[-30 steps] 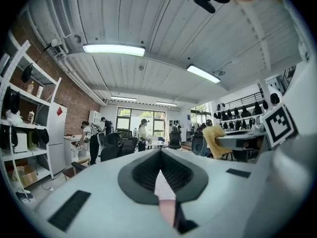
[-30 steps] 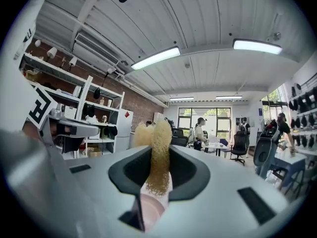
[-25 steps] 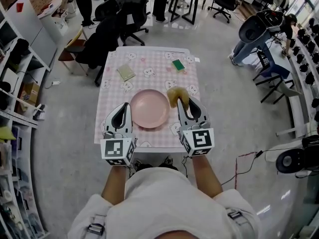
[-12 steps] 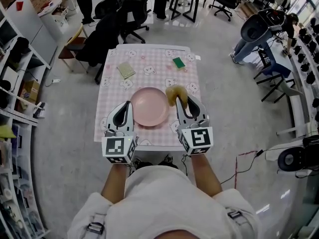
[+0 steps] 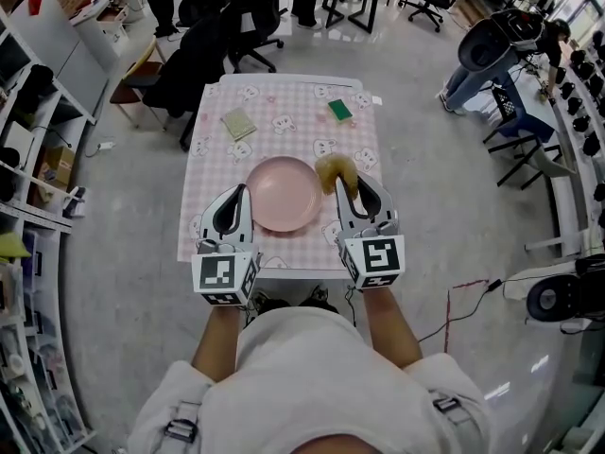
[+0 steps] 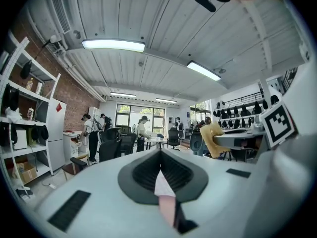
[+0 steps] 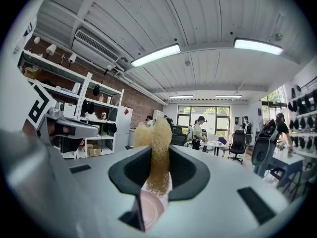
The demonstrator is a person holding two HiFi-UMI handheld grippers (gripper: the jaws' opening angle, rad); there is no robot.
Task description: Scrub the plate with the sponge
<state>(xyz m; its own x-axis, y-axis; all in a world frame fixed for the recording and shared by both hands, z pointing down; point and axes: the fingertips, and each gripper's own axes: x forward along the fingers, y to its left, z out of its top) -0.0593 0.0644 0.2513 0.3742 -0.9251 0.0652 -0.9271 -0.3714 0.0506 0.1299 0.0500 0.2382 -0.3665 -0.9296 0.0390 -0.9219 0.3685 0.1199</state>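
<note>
A pink plate lies on the table with the pink checked cloth. My right gripper hovers at the plate's right rim, shut on a tan sponge that sticks out past its jaws. In the right gripper view the sponge stands pinched upright in the right gripper, with the plate below. My left gripper sits by the plate's left rim, shut and holding nothing. In the left gripper view the left gripper shows only a thin slit between its jaws.
A green sponge lies at the table's far right and an olive cloth at the far left. Black office chairs stand behind the table. The table's near edge runs just under the grippers.
Only the head camera has shifted a little. Both grippers keep their places beside the plate, and the sponge stays in the right one.
</note>
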